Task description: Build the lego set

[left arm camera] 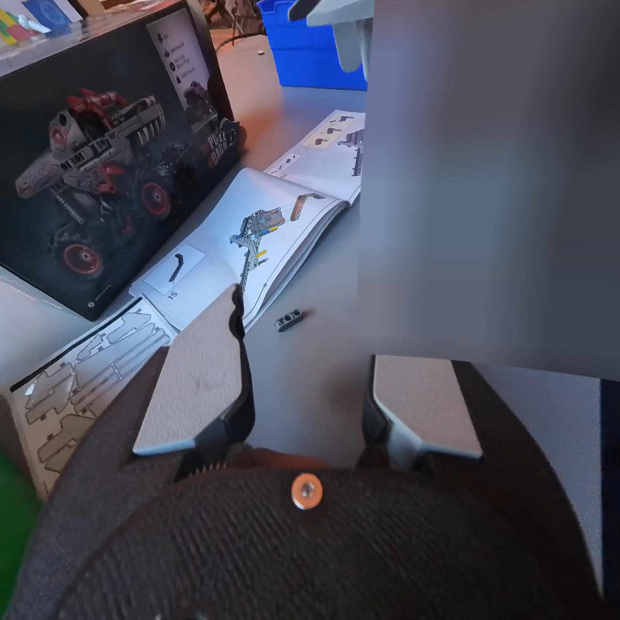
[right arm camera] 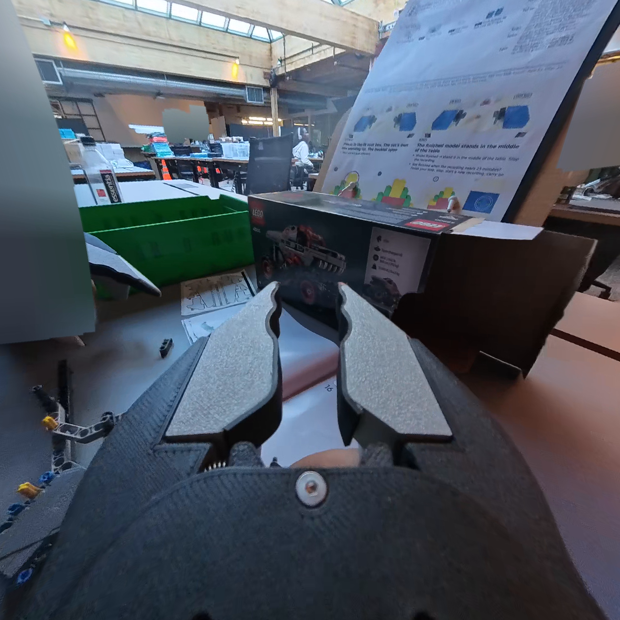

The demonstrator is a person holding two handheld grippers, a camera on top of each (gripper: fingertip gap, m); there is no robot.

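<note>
My left gripper (left arm camera: pixel 307 362) is open and empty; its right fingertip is hidden by a blurred patch. It hovers over the grey table just short of a small black Lego piece (left arm camera: pixel 290 318) and the open instruction booklet (left arm camera: pixel 268 235). My right gripper (right arm camera: pixel 308 288) is open and empty above the booklet (right arm camera: pixel 302 369), pointing at the dark Lego box (right arm camera: pixel 335 255). The black piece (right arm camera: pixel 166 347) lies left of it. A partly built grey beam assembly (right arm camera: pixel 77 431) with yellow and blue pins lies at the lower left.
The Lego box (left arm camera: pixel 94 167) stands behind the booklet, with a sticker sheet (left arm camera: pixel 84 375) in front of it. A blue bin (left arm camera: pixel 302 50) stands at the back. A green bin (right arm camera: pixel 167 238), a bottle (right arm camera: pixel 100 174) and a propped printed sheet (right arm camera: pixel 453 117) stand behind.
</note>
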